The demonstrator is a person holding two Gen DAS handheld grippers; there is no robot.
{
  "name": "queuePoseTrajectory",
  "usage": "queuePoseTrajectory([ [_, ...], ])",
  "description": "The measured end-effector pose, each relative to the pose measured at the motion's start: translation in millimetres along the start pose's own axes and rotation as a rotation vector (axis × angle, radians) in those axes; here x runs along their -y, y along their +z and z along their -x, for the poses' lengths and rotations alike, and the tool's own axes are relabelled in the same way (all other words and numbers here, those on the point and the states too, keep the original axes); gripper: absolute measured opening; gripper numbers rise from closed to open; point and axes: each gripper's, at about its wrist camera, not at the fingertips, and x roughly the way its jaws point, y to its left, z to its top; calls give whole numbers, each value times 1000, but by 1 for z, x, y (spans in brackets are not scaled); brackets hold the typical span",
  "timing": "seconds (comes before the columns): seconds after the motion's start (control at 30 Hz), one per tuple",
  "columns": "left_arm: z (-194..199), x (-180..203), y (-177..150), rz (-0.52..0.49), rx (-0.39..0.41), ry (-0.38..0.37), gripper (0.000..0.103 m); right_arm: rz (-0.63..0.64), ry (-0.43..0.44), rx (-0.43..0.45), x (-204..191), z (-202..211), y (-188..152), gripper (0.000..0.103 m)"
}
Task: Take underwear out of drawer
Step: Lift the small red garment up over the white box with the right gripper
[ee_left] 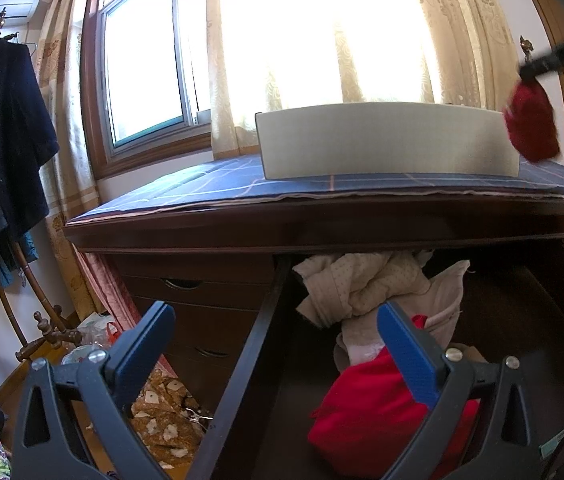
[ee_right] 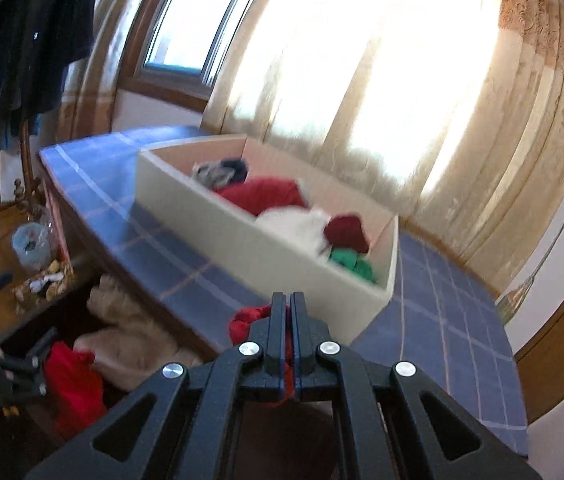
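Where jaws pinch red underwear (ee_right: pixel 247 320), cloth mostly hidden, box (ee_right: pixel 241 236) blurred.

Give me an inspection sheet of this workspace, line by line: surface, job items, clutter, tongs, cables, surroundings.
Surface: dresser top under a blue checked cloth; white bin stands on it.
Job's things: open drawer holds beige garments and a red garment; the bin holds red, white, green and dark pieces.
Clutter: patterned fabric on the floor beside the dresser.
Tongs: left tongs open, empty, over the drawer; right tongs shut on red underwear, raised near the bin.
Cables: nothing seen.
Surroundings: bright window, curtains, coat stand with dark clothes.
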Motion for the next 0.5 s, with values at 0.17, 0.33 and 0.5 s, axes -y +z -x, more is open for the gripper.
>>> queuePoseTrajectory([
  [0.17,0,0,0,1,0,0,103,-22,-17,47,23,-18,49,3],
  [0.33,-1,0,0,-1,-2,-3,103,-42,-47,84,42,-45,99,3],
  [0.5,-2,0,0,-3,-1,-6,103,-45,-124,73,61,-97,140,3],
])
